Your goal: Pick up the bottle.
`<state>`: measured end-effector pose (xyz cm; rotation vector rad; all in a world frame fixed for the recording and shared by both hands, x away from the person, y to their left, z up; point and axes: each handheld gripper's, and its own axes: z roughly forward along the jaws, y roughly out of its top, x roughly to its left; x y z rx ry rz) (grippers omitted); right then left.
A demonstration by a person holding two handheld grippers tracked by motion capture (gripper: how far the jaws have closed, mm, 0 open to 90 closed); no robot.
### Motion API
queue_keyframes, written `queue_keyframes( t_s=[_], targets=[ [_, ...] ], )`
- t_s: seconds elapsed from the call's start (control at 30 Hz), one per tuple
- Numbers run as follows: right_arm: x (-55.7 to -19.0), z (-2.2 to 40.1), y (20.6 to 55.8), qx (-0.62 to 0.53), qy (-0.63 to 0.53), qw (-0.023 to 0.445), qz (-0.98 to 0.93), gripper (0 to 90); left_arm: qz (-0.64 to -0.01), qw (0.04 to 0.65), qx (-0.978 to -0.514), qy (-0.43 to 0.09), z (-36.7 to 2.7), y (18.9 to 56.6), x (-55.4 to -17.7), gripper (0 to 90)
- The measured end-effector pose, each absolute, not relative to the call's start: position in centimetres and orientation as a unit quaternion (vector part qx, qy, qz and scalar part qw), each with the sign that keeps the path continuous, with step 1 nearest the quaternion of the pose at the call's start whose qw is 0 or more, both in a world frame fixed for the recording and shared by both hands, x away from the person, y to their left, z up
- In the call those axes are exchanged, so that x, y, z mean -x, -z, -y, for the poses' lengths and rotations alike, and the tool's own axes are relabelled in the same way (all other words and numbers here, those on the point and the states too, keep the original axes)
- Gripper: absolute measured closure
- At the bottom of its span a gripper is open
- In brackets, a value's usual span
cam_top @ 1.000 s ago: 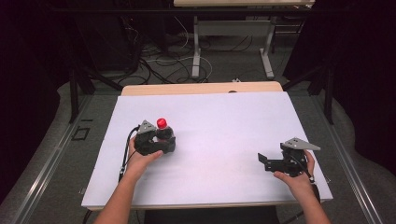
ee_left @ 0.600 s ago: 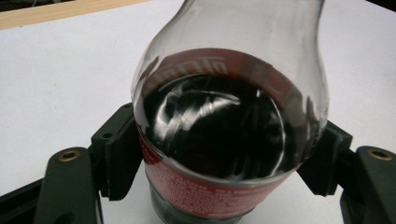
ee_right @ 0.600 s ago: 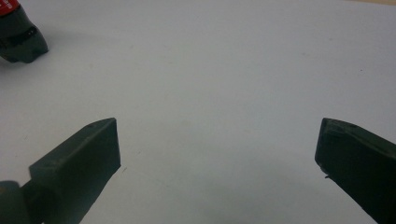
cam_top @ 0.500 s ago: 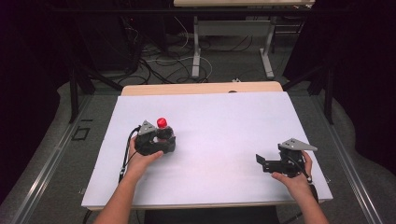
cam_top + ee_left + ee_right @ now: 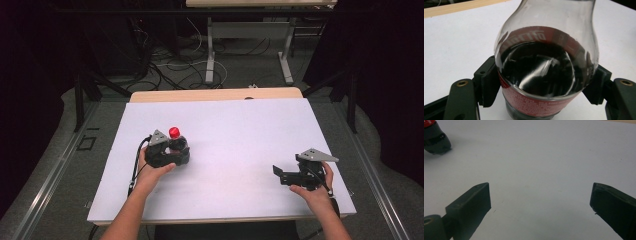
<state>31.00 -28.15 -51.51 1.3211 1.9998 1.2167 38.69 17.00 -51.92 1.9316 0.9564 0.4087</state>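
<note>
A small bottle of dark drink with a red cap (image 5: 174, 132) and a red label (image 5: 541, 102) stands upright on the white table top (image 5: 240, 125), left of centre. My left gripper (image 5: 175, 150) is shut on the bottle's body, and its black pads (image 5: 489, 83) press on both sides at label height. In the left gripper view, the bottle's clear shoulder (image 5: 546, 30) rises out of the top of the frame. My right gripper (image 5: 278, 173) rests near the table's front right, jaws open wide and pointing left with nothing between them. The right gripper view shows the bottle's base (image 5: 435, 138) far off.
A wooden strip (image 5: 215, 94) runs along the table's far edge. Beyond it are table legs and loose cables (image 5: 200, 65) on the floor. Bare white surface (image 5: 536, 157) lies between the two grippers.
</note>
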Motion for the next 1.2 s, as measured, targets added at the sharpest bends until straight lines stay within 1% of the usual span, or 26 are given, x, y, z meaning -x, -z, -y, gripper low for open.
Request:
queue_keyframes(
  t_s=[0.17,0.23,0.37,0.5,0.8,1.0,1.13,1.2],
  targets=[
    [-30.9,28.1,51.4,-0.476,-0.445,0.225,-0.725,6.4,-0.383,0.456,-0.787,-0.164,-16.7,51.3,-38.0,28.2],
    [-30.8,27.9,51.2,-0.474,-0.445,0.231,-0.723,9.1,-0.381,0.451,-0.791,-0.161,-16.6,50.9,-37.6,28.2],
    [-30.7,27.7,51.0,-0.469,-0.442,0.228,-0.73,14.5,-0.373,0.452,-0.797,-0.148,-16.1,50.1,-36.7,28.3],
    [-30.5,27.2,50.6,-0.465,-0.448,0.213,-0.733,15.2,-0.365,0.456,-0.799,-0.144,-15.6,49.7,-36.2,28.4],
    [-30.0,25.0,49.0,-0.427,-0.456,0.204,-0.753,18.7,-0.33,0.463,-0.811,-0.141,-13.8,48.3,-34.4,28.5],
    [-29.9,23.2,46.8,-0.39,-0.469,0.216,-0.763,20.5,-0.308,0.465,-0.819,-0.132,-12.6,47.8,-33.5,28.6],
    [-30.0,22.3,45.3,-0.381,-0.47,0.215,-0.767,21.3,-0.298,0.462,-0.826,-0.123,-12.0,47.6,-33.0,28.7],
    [-30.3,22.1,45.1,-0.374,-0.475,0.219,-0.766,21.9,-0.3,0.465,-0.824,-0.123,-11.8,47.6,-32.9,28.7]
  ],
)
